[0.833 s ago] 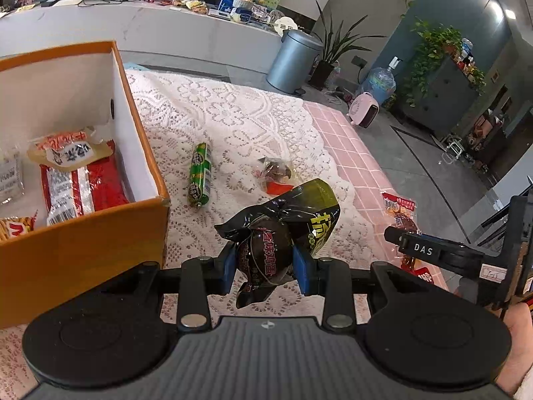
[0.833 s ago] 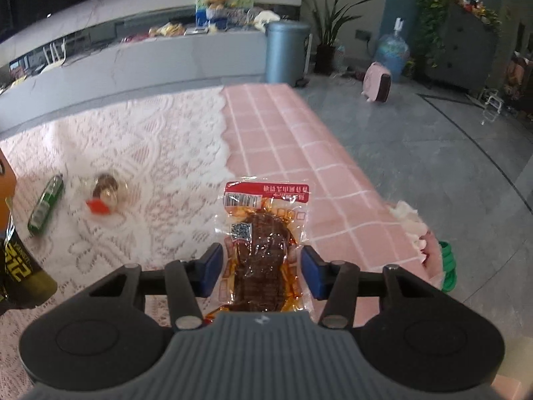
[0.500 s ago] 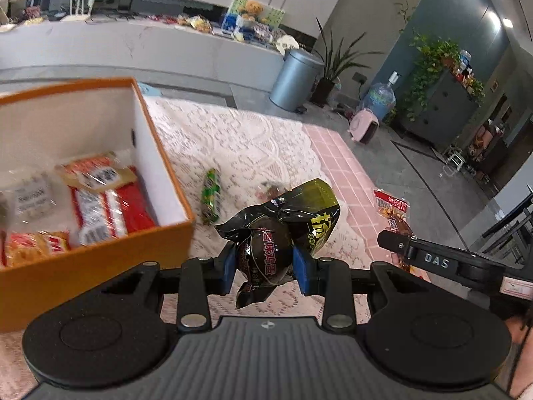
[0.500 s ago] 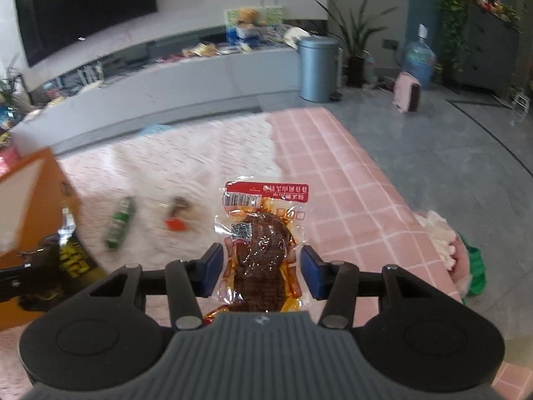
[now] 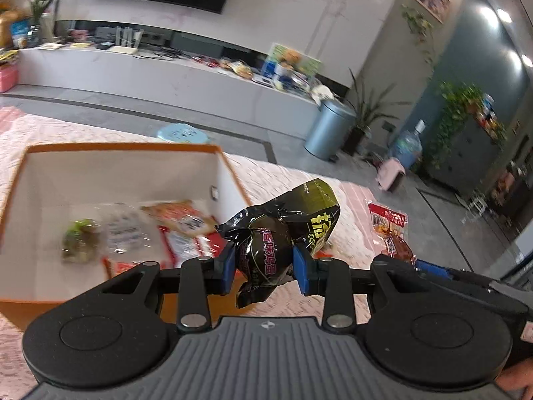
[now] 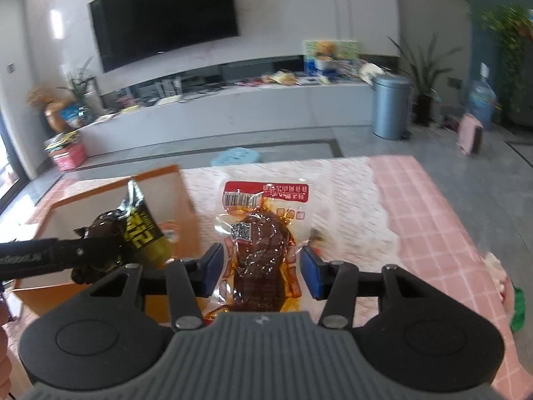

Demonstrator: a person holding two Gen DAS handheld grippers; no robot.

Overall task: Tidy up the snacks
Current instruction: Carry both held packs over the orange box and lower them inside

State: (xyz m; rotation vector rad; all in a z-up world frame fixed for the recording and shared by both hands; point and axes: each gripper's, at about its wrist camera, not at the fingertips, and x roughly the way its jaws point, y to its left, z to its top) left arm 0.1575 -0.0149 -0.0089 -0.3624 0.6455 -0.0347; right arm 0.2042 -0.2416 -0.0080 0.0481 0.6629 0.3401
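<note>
My left gripper (image 5: 263, 265) is shut on a black and olive snack packet (image 5: 283, 230) and holds it in the air by the near right corner of the orange box (image 5: 123, 148). The box holds several snack packets (image 5: 180, 220). My right gripper (image 6: 261, 271) is shut on a clear red-topped packet of brown meat (image 6: 263, 233), lifted above the table. That packet also shows in the left wrist view (image 5: 389, 230). The left gripper's packet (image 6: 136, 230) and the orange box (image 6: 166, 183) show at the left of the right wrist view.
The table has a white lace cloth (image 6: 339, 193) over a pink checked cloth (image 6: 433, 220). A small snack (image 6: 316, 235) lies on the lace behind the right gripper. A grey bin (image 6: 389, 106) and a low white counter (image 6: 233, 113) stand beyond the table.
Both grippers have risen and swung left toward the orange box with their packets. The box now fills more of the left wrist view and has come into the right wrist view.
</note>
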